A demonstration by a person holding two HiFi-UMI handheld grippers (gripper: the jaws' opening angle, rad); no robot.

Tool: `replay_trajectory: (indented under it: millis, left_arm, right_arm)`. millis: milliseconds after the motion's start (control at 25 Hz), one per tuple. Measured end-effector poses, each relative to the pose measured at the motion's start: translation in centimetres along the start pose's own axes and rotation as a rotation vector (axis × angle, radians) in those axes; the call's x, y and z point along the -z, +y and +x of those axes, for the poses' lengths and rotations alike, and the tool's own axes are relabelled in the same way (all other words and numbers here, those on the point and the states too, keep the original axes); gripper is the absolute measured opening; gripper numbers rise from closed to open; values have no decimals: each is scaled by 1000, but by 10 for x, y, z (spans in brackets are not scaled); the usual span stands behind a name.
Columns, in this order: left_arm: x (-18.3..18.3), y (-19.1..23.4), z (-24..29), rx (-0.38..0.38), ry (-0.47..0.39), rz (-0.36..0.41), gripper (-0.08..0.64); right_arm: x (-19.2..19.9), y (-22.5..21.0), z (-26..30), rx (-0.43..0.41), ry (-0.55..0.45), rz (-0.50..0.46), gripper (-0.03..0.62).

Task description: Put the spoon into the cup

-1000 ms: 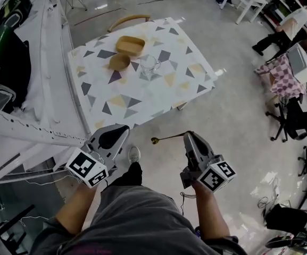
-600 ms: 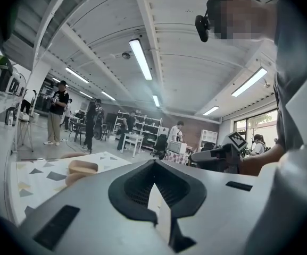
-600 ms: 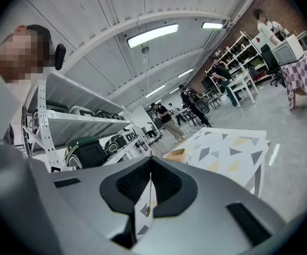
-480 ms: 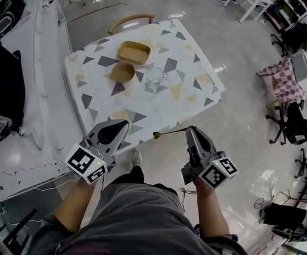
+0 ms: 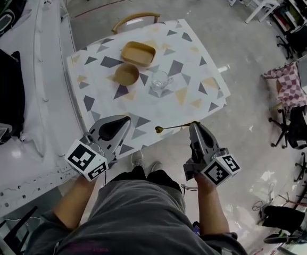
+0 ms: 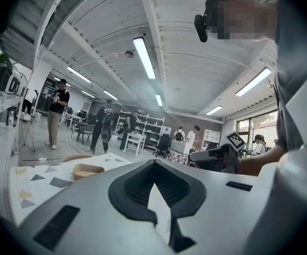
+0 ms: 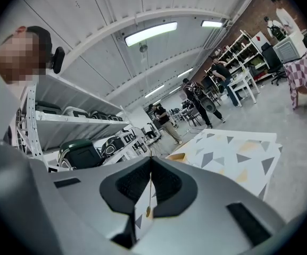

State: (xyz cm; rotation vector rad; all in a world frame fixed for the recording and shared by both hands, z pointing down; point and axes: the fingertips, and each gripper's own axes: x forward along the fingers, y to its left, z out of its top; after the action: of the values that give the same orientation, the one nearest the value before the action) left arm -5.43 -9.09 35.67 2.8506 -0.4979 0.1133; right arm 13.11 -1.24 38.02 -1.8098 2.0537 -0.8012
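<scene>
A clear glass cup [image 5: 161, 80] stands near the middle of the table with the triangle-patterned cloth [image 5: 196, 97]. My right gripper [image 5: 194, 124] is shut on the handle of a thin gold spoon [image 5: 169, 127]. The spoon sticks out to the left, with its bowl over the table's near edge. In the right gripper view the spoon [image 7: 149, 195] hangs between the closed jaws of the right gripper [image 7: 151, 159]. My left gripper [image 5: 125, 121] is shut and empty at the near left edge of the table. The left gripper [image 6: 154, 162] holds nothing in its own view.
A round wooden bowl [image 5: 126, 74] and a rectangular wooden tray [image 5: 139, 53] sit left of the cup. A chair back [image 5: 135, 20] shows at the table's far side. White shelving [image 5: 41, 62] runs along the left. People and desks stand further off.
The table has come closer in the head view. Both grippers now reach its near edge, and the spoon's bowl is over the cloth. The right gripper still holds the spoon.
</scene>
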Motion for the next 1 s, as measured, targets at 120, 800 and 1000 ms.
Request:
replay_trajectory:
  millis: [120, 800, 1000]
  left_arm:
    - [-2, 4, 3, -10, 2, -3, 14]
    - [-11, 42, 45, -166, 12, -27, 14]
    - [-13, 52, 61, -217, 15, -34, 14]
  right_arm:
    - [-5, -2, 7, -8, 1, 1, 23]
    - [-42, -38, 85, -138, 94, -5, 23]
    - [-52, -54, 110, -179, 128, -3, 23]
